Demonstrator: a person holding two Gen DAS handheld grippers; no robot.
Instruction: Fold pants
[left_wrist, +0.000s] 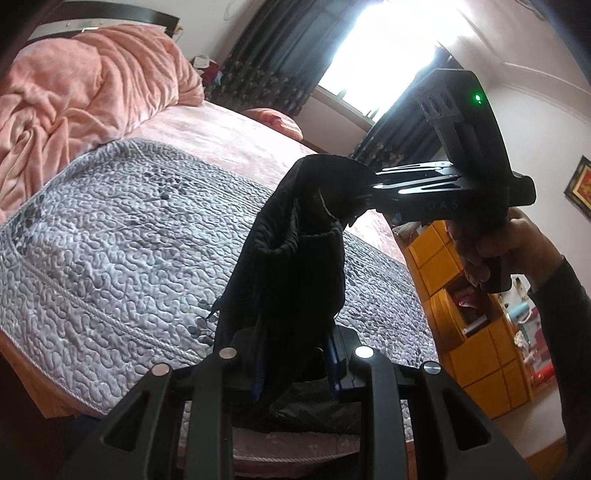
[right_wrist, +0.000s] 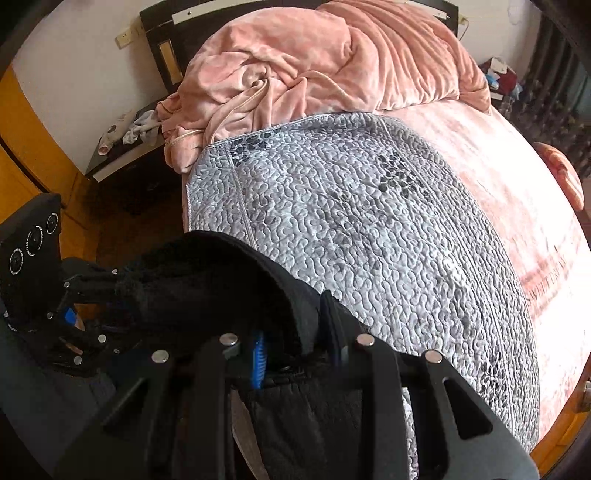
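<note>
A bedroom: a bed (right_wrist: 517, 192) with a pink sheet, a grey quilted mat (right_wrist: 369, 229) spread over its near half, and a heaped pink blanket (right_wrist: 314, 62) at the far end by the headboard. Bright window and dark curtains on the far right; orange cabinets (left_wrist: 476, 325) beside the bed.

You hold black pants (left_wrist: 295, 251) in the air above the near edge of the mat, stretched between your two tools. Your left hand-held gripper (left_wrist: 295, 365) is clamped narrowly on one bunch of the dark fabric; your right hand-held gripper (right_wrist: 295, 354) is clamped the same way on another part, its blue pads pinching cloth. In the left view your right hand (left_wrist: 480, 254) grips its handle, tool pointing across at the fabric.

The pants hang in a crumpled bundle — not flat, and the rest trails down toward the bed's near edge.

To do this step well, I judge you should keep both pinches firm, draw the two tools apart until the held edge is taut and level, then lower the cloth onto the grey mat — letting the hanging part touch first, so it lies smooth before any fold.
</note>
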